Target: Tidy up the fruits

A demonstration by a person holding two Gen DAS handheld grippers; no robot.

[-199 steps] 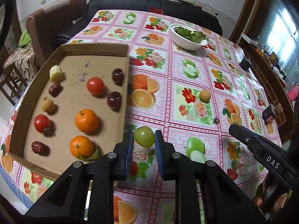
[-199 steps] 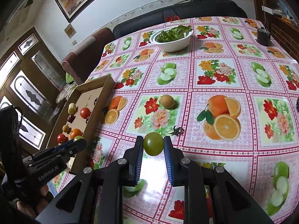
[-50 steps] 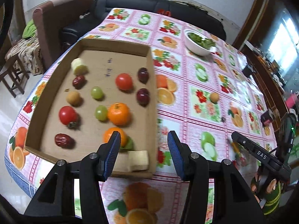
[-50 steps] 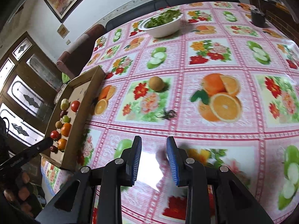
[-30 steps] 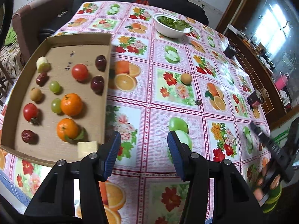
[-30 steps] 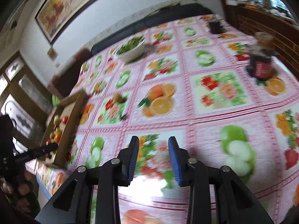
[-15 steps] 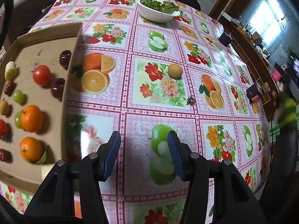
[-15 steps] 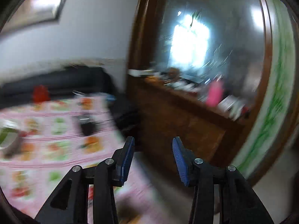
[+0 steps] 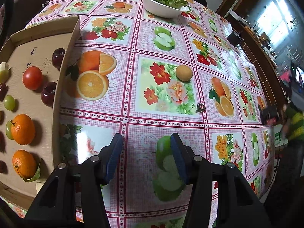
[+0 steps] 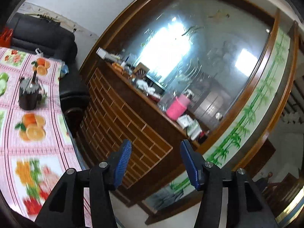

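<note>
In the left wrist view a cardboard tray [image 9: 62,70] at the left holds a tomato [image 9: 32,77], two dark plums [image 9: 48,95], green grapes [image 9: 9,102] and two oranges [image 9: 22,129]. A small tan round fruit [image 9: 183,73] lies alone on the fruit-print tablecloth [image 9: 133,114], well ahead of my left gripper [image 9: 146,157], which is open and empty above the cloth. My right gripper [image 10: 154,160] is open and empty, pointing off the table's right edge toward a wooden cabinet; no fruit shows in its view.
A white bowl of greens [image 9: 164,4] stands at the far end. A dark mug [image 10: 28,95] sits near the table's right edge [image 10: 62,117]. A small dark stem piece [image 9: 199,108] lies on the cloth. A wooden cabinet [image 10: 121,117] and sofa [image 10: 43,36] flank the table.
Both grippers held green grapes earlier; both are now empty and the grapes lie in the tray. My left gripper has swung right, away from the tray. My right gripper has swung off the table toward the cabinet.
</note>
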